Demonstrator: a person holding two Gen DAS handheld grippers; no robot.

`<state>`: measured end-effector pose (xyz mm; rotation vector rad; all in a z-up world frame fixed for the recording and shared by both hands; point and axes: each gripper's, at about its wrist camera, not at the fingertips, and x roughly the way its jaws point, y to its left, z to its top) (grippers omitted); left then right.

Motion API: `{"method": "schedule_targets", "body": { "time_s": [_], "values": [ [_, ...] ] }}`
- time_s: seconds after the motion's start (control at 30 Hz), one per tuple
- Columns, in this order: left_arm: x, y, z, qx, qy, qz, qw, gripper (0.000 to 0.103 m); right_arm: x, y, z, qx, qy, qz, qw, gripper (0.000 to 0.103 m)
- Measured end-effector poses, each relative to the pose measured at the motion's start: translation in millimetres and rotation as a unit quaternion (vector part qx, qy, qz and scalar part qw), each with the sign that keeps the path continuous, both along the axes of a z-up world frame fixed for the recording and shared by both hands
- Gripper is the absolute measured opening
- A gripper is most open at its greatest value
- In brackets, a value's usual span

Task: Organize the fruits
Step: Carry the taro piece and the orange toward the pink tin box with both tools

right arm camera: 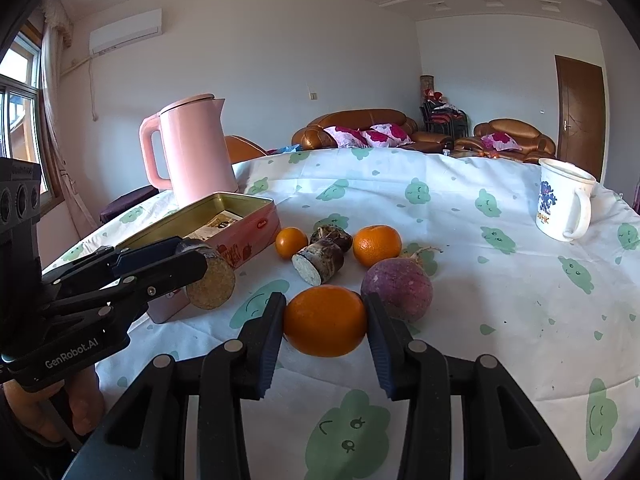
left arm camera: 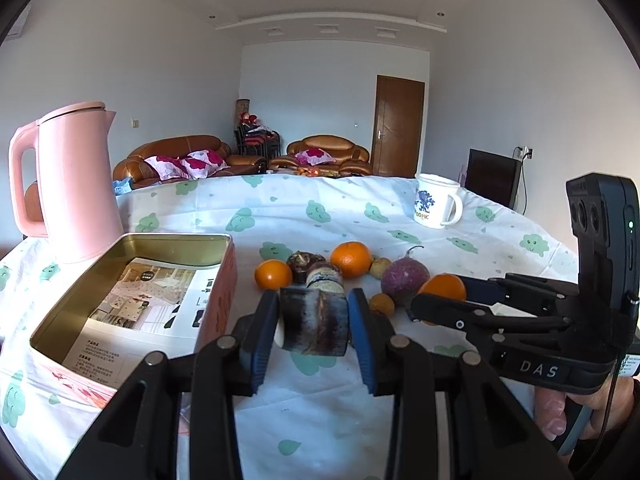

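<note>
My left gripper (left arm camera: 313, 324) is shut on a dark cut stalk piece (left arm camera: 314, 326), held above the cloth just right of the open pink tin (left arm camera: 132, 300); it also shows in the right wrist view (right arm camera: 210, 280). My right gripper (right arm camera: 325, 322) is shut on an orange (right arm camera: 325, 320); that orange also shows in the left wrist view (left arm camera: 444, 288). On the cloth lie two more oranges (right arm camera: 291, 242) (right arm camera: 377, 245), two other stalk pieces (right arm camera: 318, 266) (right arm camera: 332, 236) and a purple round root (right arm camera: 397, 288).
A pink kettle (right arm camera: 196, 148) stands behind the tin (right arm camera: 224, 224). A white mug (right arm camera: 564, 204) stands at the far right. The table (right arm camera: 500, 300) has a white cloth with green prints. Small yellowish fruits (left arm camera: 382, 304) lie beside the root.
</note>
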<state>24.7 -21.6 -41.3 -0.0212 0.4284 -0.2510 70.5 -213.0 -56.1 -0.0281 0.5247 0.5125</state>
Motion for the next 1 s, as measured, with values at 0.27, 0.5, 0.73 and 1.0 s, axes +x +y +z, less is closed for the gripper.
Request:
{"method": "schedule_targets", "body": {
  "time_s": [0.27, 0.5, 0.73, 1.0],
  "values": [
    [-5, -1, 1, 0.004, -0.014, 0.004, 0.9999, 0.038, -3, -3, 2, 0.008, -0.011, 0.002, 1.0, 0.042],
    [-7, -3, 3, 0.009, -0.025, 0.01, 0.9996, 0.038, -7, -4, 3, 0.013, -0.023, 0.004, 1.0, 0.042],
    [-12, -4, 6, 0.015, -0.039, 0.015, 0.999, 0.038, -10, -6, 5, 0.022, -0.035, 0.004, 0.999, 0.042],
    [-16, -5, 10, 0.02, -0.055, 0.019, 0.9981, 0.038, -13, -9, 8, 0.031, -0.046, 0.004, 0.998, 0.042]
  ]
}}
